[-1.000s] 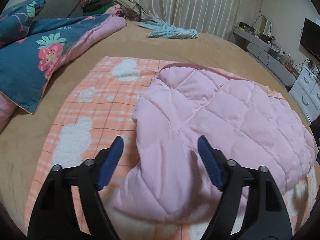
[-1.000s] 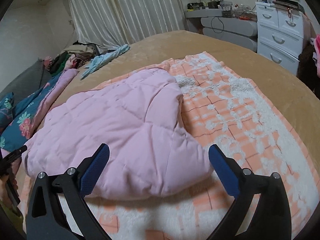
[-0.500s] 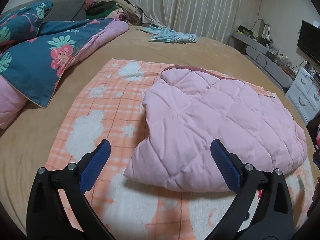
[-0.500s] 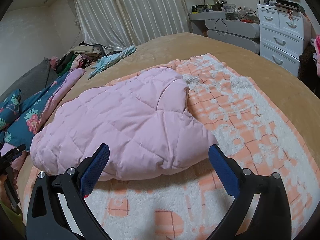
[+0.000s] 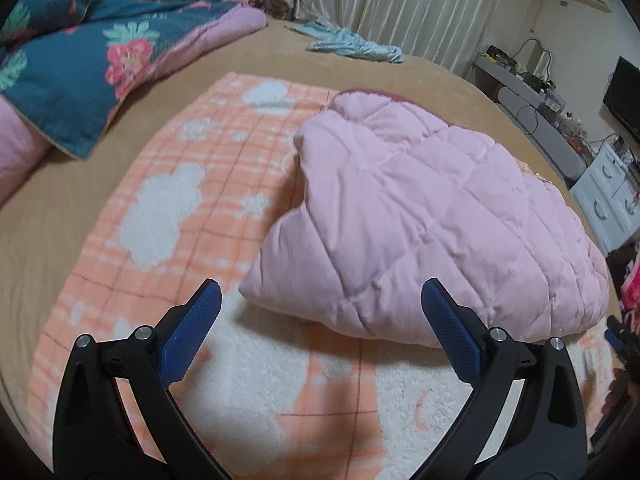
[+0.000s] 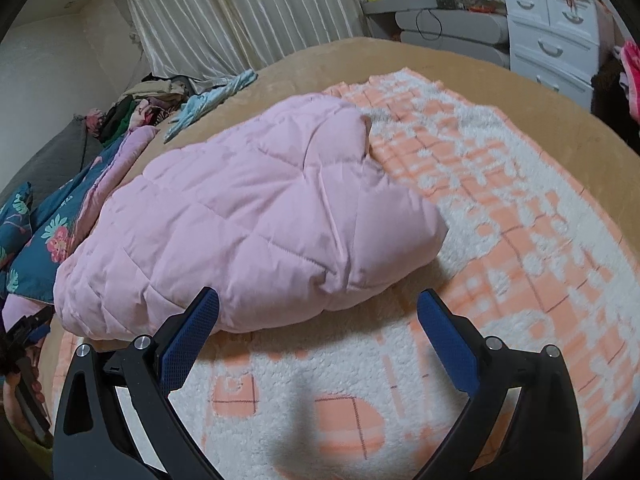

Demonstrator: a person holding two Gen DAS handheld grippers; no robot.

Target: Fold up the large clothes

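Nearby: floral quilt [image 5: 76, 76], teal garment [image 5: 352, 45]; folded pink jacket [image 5: 432, 216] unobstructed.

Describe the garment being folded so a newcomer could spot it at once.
On the tan bed lies an orange-and-white checked blanket. On it rests the pink quilted jacket, puffy with diamond stitching, the only plain pale-pink piece; the floral duvet beside it is dark teal.
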